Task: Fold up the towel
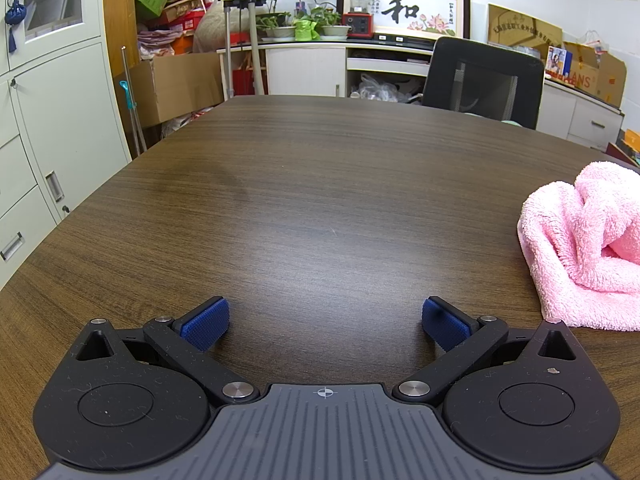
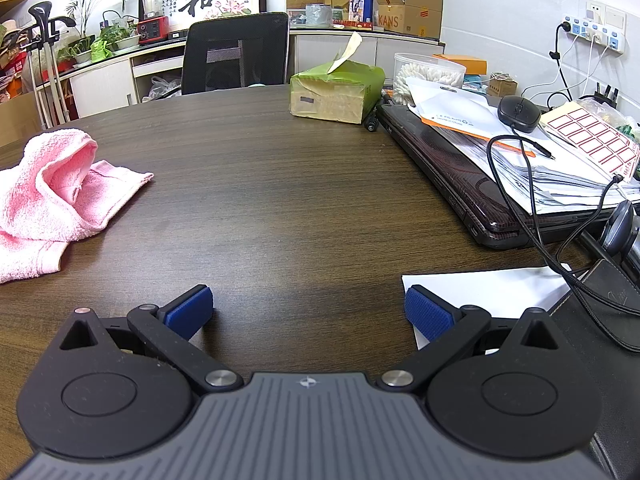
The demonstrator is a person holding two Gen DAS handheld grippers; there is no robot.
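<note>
Two handheld grippers hover over a dark wooden table (image 1: 320,184), both spread wide and holding nothing.

The left gripper (image 1: 325,323) has its blue pads (image 1: 205,323) far apart above bare wood. The right gripper (image 2: 308,312) is spread the same, its right pad above the corner of a white sheet of paper (image 2: 488,286). A crumpled pink towel (image 2: 52,196) lies unfolded between them, right of the left gripper and left of the right one, touching neither.
</note>
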